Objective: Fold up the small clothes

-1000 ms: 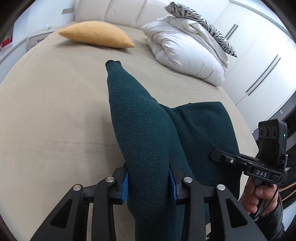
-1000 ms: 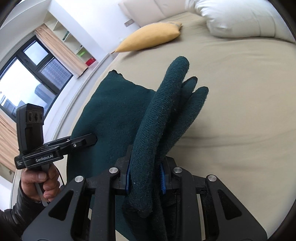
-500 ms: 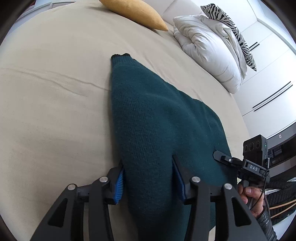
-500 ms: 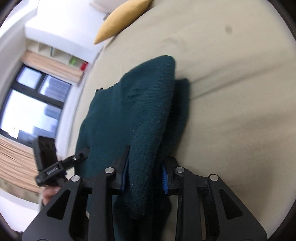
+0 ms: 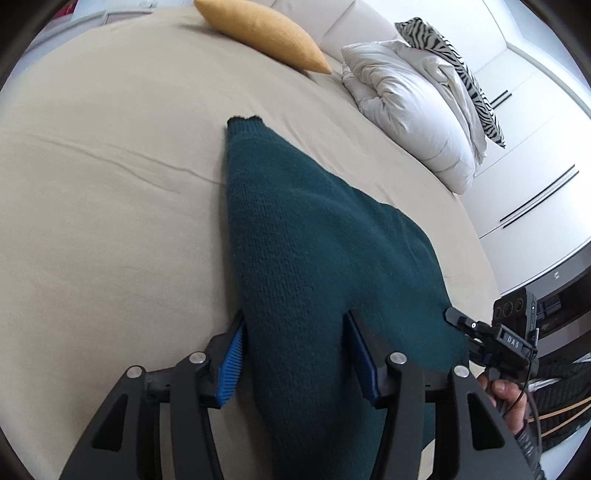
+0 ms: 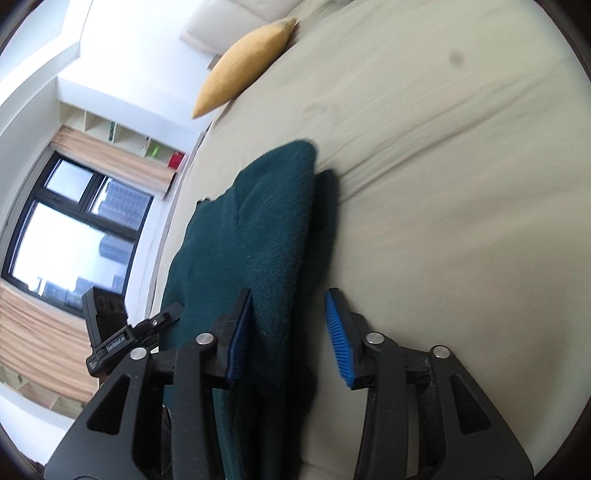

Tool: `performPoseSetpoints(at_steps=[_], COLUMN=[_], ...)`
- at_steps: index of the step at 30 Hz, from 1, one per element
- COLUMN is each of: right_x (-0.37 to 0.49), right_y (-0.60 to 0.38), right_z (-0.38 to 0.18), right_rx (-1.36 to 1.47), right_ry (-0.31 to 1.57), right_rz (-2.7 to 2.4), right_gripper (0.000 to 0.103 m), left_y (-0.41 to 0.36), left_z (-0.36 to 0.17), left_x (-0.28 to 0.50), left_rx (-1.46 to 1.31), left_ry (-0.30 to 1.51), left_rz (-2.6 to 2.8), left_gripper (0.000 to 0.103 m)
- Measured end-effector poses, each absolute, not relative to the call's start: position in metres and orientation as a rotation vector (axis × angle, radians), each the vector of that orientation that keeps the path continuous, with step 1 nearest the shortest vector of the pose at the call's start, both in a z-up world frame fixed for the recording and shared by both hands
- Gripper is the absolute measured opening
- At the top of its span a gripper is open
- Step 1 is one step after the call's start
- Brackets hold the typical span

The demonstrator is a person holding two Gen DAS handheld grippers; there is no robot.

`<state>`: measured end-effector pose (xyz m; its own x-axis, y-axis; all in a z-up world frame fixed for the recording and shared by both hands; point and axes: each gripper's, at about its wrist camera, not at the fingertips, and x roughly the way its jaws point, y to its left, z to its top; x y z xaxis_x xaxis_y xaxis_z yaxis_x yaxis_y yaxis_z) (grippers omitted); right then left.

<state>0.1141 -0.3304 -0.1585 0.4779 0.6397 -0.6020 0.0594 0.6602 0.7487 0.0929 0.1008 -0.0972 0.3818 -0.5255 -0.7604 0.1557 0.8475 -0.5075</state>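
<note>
A dark green knitted garment (image 5: 314,251) lies folded flat on the beige bed (image 5: 110,206). My left gripper (image 5: 295,328) is open, its blue pads apart on either side of the garment's near edge. In the right wrist view the same garment (image 6: 258,229) lies on the bed, and my right gripper (image 6: 290,321) is open over its right edge, with the left pad (image 6: 238,339) against the cloth and the right pad (image 6: 340,343) over the sheet. The right gripper also shows in the left wrist view (image 5: 498,339), and the left gripper shows in the right wrist view (image 6: 122,332).
A yellow pillow (image 5: 262,33) lies at the head of the bed. A white duvet (image 5: 413,110) with a zebra-striped pillow (image 5: 458,66) sits at the far right. White wardrobes (image 5: 535,147) stand to the right. A window (image 6: 74,229) is on the left side.
Both grippers lowered the lifted garment onto the bed and opened, letting go of it. The cloth now lies flat instead of hanging from the jaws.
</note>
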Motion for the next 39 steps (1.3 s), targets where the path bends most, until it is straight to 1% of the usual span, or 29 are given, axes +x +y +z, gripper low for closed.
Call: performPoseSetpoints(at_steps=[4,8,10,11,13,14,15,16,17,18,19,21,22,25,26,29,31,34,37,39], right_x=[0.09,0.071,0.064,0.062,0.058,0.056,0.053,0.05,0.047,0.041,0.034,0.022,0.013,0.0,-0.002,-0.006,-0.013,-0.022,-0.023,-0.02], right_y=[-0.363,-0.377,-0.369,-0.37,-0.351,-0.347,-0.337,-0.328,-0.321,-0.316,-0.307,-0.3,-0.294,-0.287,-0.288,-0.293,-0.297,-0.294,-0.283,-0.278], right_z=[-0.149,-0.13,-0.11,-0.102,-0.078,-0.067,-0.052,-0.037,-0.027,-0.013,0.003,0.027,0.039,0.064,0.07,0.086,0.096,0.11,0.111,0.108], right_rx=[0.804,0.756,0.686,0.653,0.559,0.52,0.464,0.407,0.369,0.327,0.282,0.233,0.208,0.164,0.166,0.232,0.269,0.234,0.17,0.145], right_ry=[1.002,0.97,0.931,0.913,0.853,0.828,0.788,0.744,0.707,0.656,0.587,0.488,0.42,0.341,0.346,0.374,0.349,0.337,0.372,0.43], right_rz=[0.24,0.109,0.107,0.105,0.101,0.098,0.089,0.077,0.071,0.063,0.05,0.017,-0.005,-0.008,0.007,0.066,0.059,0.033,0.009,0.004], right_gripper=[0.04,0.041,0.041,0.041,0.042,0.042,0.048,0.06,0.068,0.081,0.09,0.103,0.103,0.103,0.103,0.103,0.103,0.103,0.103,0.103], left_y=[0.105,0.106,0.1,0.097,0.093,0.09,0.087,0.085,0.082,0.081,0.081,0.08,0.081,0.081,0.079,0.074,0.071,0.073,0.071,0.07], left_z=[-0.078,-0.054,-0.034,-0.024,-0.007,0.006,0.014,0.023,0.034,0.042,0.048,0.065,0.072,0.093,0.099,0.103,0.099,0.088,0.07,0.057], left_x=[0.072,0.056,0.046,0.04,0.028,0.02,0.014,0.008,0.001,-0.005,-0.009,-0.02,-0.024,-0.036,-0.038,-0.037,-0.034,-0.025,-0.018,-0.015], left_rx=[-0.356,-0.313,-0.248,-0.211,-0.147,-0.105,-0.08,-0.058,-0.034,-0.02,-0.013,-0.031,-0.044,-0.046,-0.025,0.05,0.07,0.04,0.035,0.03], left_ry=[1.025,0.938,0.859,0.817,0.731,0.672,0.631,0.59,0.539,0.504,0.474,0.418,0.401,0.35,0.346,0.407,0.432,0.497,0.578,0.631], left_rz=[-0.426,-0.391,-0.364,-0.345,-0.314,-0.281,-0.258,-0.237,-0.208,-0.18,-0.159,-0.165,-0.185,-0.18,-0.15,-0.056,-0.032,-0.015,0.027,0.027], left_gripper=[0.056,0.064,0.079,0.082,0.097,0.101,0.103,0.103,0.103,0.103,0.103,0.103,0.103,0.103,0.103,0.103,0.103,0.103,0.103,0.103])
